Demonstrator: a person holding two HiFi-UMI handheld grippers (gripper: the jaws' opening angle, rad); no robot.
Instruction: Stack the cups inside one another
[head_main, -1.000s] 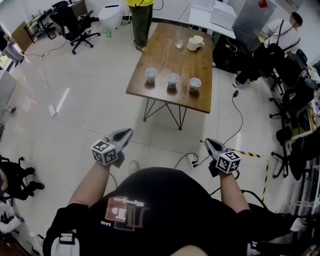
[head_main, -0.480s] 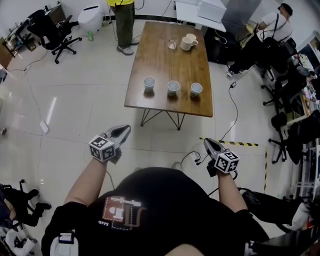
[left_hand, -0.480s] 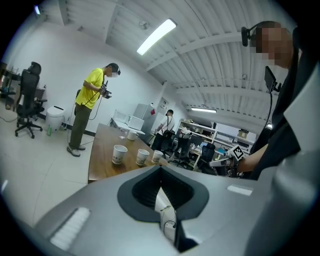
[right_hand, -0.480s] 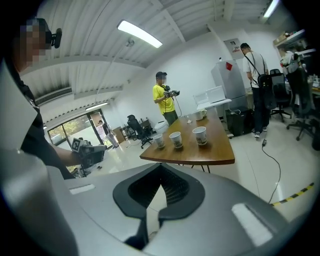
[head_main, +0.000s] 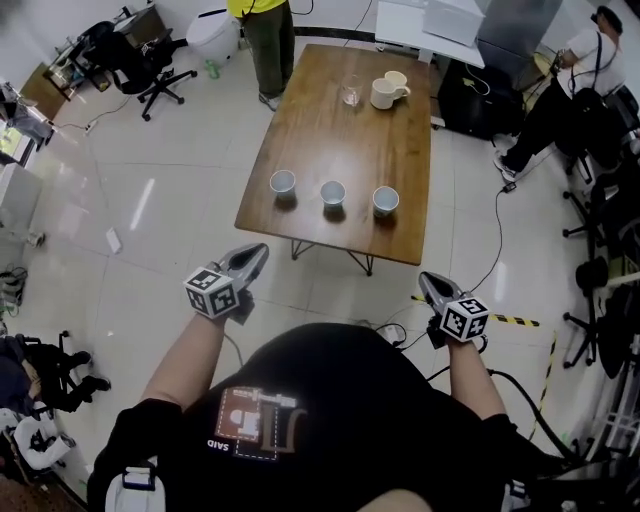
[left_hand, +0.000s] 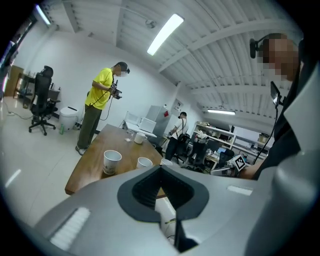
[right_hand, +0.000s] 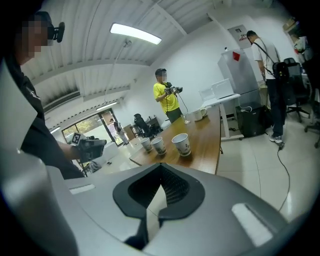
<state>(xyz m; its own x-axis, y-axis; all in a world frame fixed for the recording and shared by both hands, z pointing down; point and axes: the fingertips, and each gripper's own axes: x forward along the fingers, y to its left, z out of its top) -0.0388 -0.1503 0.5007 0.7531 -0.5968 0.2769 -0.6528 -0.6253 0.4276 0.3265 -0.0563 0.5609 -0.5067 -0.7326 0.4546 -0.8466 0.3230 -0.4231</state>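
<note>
Three white paper cups stand apart in a row near the front edge of the wooden table (head_main: 350, 140): left cup (head_main: 283, 182), middle cup (head_main: 333, 193), right cup (head_main: 385, 200). Both grippers hang over the floor, short of the table and touching nothing. My left gripper (head_main: 258, 250) is shut and empty, with its tip (left_hand: 160, 167) pointing at the cups (left_hand: 112, 161). My right gripper (head_main: 424, 279) is also shut and empty. In the right gripper view its tip (right_hand: 161, 165) sits below the cups (right_hand: 181, 144).
A white mug (head_main: 385, 93) and a glass (head_main: 351, 92) stand at the table's far end. A person in a yellow shirt (head_main: 268, 30) stands beyond it. Office chairs (head_main: 130, 55) are at the left, a seated person (head_main: 575, 70) at the right. Cables and a power strip (head_main: 385, 330) lie underfoot.
The table and cups have come nearer in the head view. Both grippers have travelled forward with the person towards the table, still shut.
</note>
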